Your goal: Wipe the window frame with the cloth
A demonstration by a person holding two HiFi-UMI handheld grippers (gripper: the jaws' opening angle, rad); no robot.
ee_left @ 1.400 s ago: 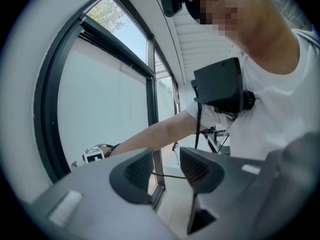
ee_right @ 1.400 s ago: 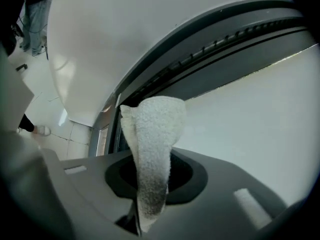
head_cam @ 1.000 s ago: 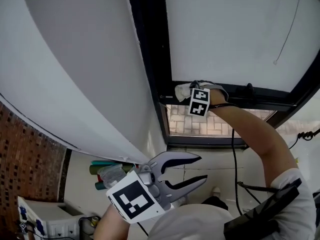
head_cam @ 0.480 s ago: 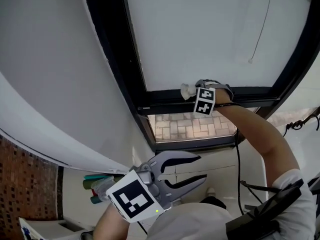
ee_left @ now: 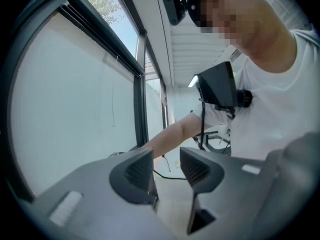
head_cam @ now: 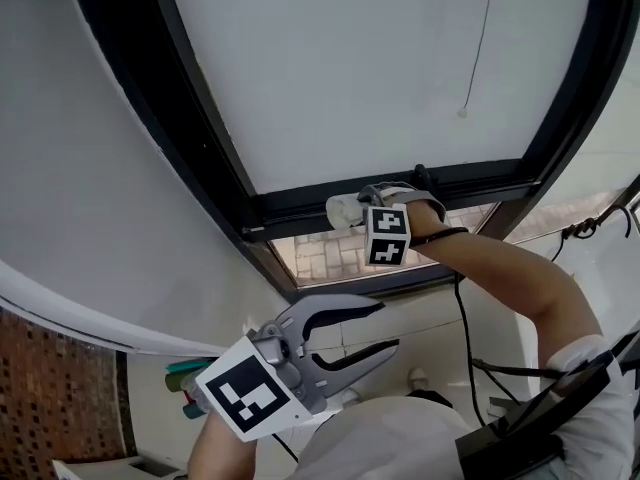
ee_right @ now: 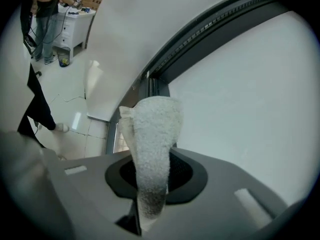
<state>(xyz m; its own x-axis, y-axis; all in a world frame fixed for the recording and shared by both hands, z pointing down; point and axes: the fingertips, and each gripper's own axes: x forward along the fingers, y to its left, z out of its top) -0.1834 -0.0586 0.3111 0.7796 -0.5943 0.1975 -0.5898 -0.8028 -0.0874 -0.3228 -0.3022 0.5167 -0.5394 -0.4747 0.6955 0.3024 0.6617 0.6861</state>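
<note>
The black window frame (head_cam: 290, 209) runs across the head view, with a horizontal bar under the frosted pane. My right gripper (head_cam: 352, 209) is shut on a white terry cloth (head_cam: 340, 208) and presses it against that bar, a little right of the frame's left corner. In the right gripper view the cloth (ee_right: 152, 144) stands up between the jaws of the right gripper (ee_right: 154, 176), beside the frame's rail (ee_right: 200, 39). My left gripper (head_cam: 386, 326) hangs low, away from the window, open with nothing in it. The left gripper (ee_left: 165, 166) shows a bare gap between its pads.
A blind cord with a small weight (head_cam: 462, 113) hangs before the pane. A black cable (head_cam: 461, 313) trails from my right forearm. Below the bar, brick paving (head_cam: 318, 259) shows through the glass. Another person (ee_right: 35, 101) stands on the tiled floor near a white cabinet (ee_right: 75, 26).
The right gripper has carried the cloth a little to the right along the bar, away from the frame's corner. The head view has swung. The left gripper stays open and low.
</note>
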